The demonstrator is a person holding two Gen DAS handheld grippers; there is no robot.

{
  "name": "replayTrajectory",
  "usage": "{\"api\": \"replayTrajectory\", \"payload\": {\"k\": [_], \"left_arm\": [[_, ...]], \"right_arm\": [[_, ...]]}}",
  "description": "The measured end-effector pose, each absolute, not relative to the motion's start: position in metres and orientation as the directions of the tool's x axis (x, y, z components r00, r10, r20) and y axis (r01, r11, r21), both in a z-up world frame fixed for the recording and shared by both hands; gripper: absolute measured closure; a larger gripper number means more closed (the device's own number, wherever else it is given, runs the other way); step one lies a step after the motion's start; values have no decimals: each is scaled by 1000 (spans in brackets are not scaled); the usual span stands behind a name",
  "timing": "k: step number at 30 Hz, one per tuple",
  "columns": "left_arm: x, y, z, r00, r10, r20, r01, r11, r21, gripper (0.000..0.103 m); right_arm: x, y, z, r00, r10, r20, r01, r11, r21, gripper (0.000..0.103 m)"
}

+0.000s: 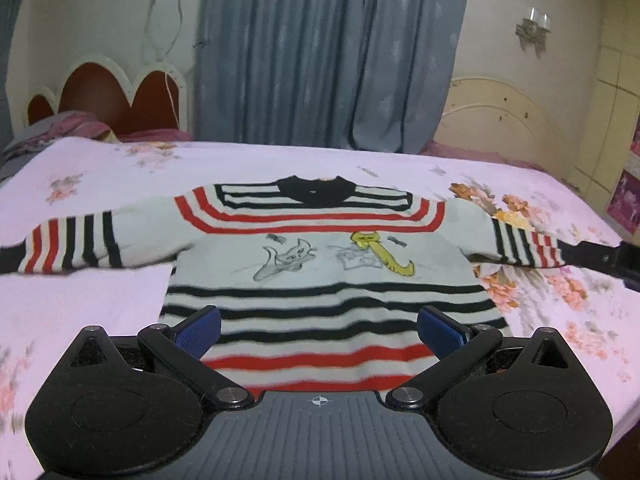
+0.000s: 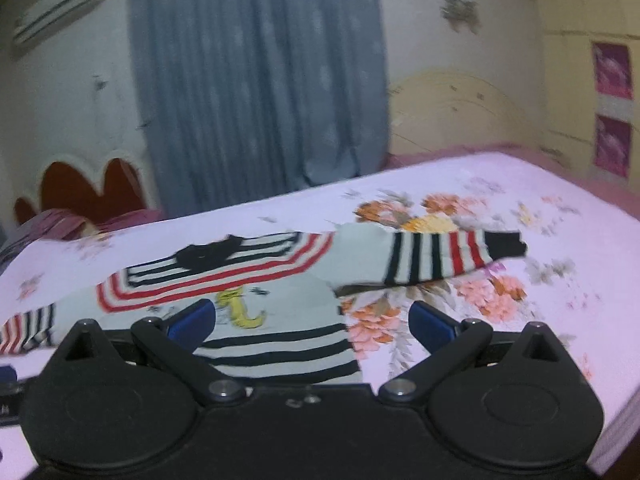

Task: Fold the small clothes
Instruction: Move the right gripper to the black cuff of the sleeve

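A small white sweater (image 1: 320, 240) with black and red stripes, a black collar and two cat drawings lies flat on the bed, face up, with both sleeves spread out. My left gripper (image 1: 320, 332) hovers open over the striped hem, its blue pads (image 1: 200, 332) wide apart and holding nothing. In the right wrist view the sweater (image 2: 280, 292) appears tilted, its right sleeve (image 2: 440, 256) stretched out over the sheet. My right gripper (image 2: 314, 322) is open too, above the sweater's lower right side and the sheet beside it.
The bed has a pink floral sheet (image 1: 100, 312); its right edge (image 2: 624, 412) drops off close by. Behind it hang a blue curtain (image 1: 328, 52), with a cream headboard (image 1: 500, 112) to the right and a red scalloped headboard (image 1: 108, 92) with bedding to the left. A black hardware piece (image 1: 624, 260) shows past the sleeve cuff.
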State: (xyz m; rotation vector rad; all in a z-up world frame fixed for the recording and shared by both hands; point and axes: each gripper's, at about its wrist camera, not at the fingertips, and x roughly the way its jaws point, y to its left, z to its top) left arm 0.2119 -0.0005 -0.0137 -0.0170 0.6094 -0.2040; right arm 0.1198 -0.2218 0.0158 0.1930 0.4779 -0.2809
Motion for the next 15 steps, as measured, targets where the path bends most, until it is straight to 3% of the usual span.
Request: {"api": "replayTrajectory", "payload": {"k": [7, 15], "left_arm": [[242, -20, -22, 858, -163, -487, 150, 987, -65, 0], [293, -61, -31, 818, -154, -555, 158, 987, -40, 0]], "right_arm": [[143, -246, 8, 816, -305, -491, 394, 915, 86, 1], [183, -304, -5, 758, -410, -507, 486, 874, 19, 1]]}}
